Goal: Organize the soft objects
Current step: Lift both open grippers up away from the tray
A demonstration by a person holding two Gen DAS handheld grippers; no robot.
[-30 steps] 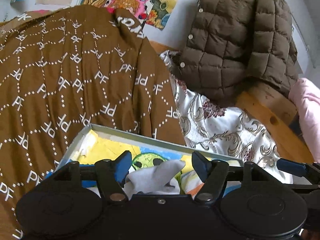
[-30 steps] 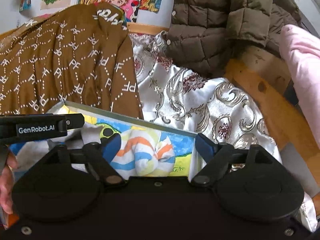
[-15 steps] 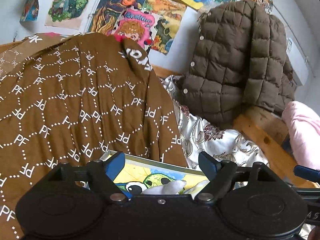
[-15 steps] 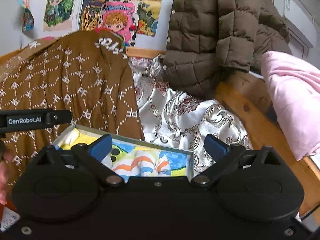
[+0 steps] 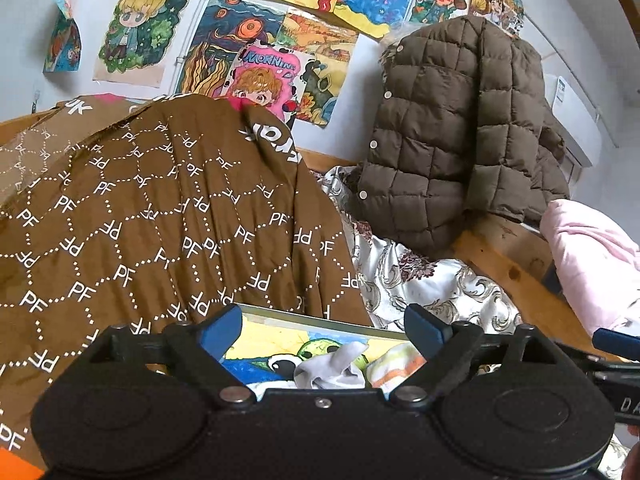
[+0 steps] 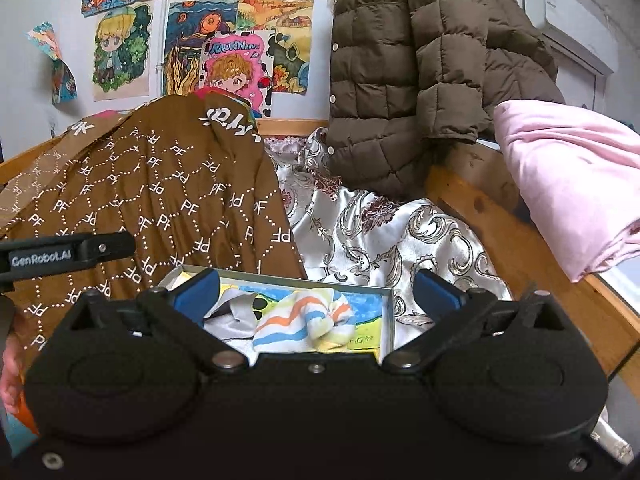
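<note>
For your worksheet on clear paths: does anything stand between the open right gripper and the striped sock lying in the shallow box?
Nothing visible does. The right gripper is open above the orange-and-blue striped sock, which lies uncovered in the shallow picture-lined box; a grey cloth lies beside it, to the left.

Soft, even daylight fills both views, bright enough that colours read clearly and shadows stay faint. Fisheye bending curves the edges, dark corners vignette, and focus is slightly soft throughout.

Home bedroom, wooden bed frame, wall drawings
</note>
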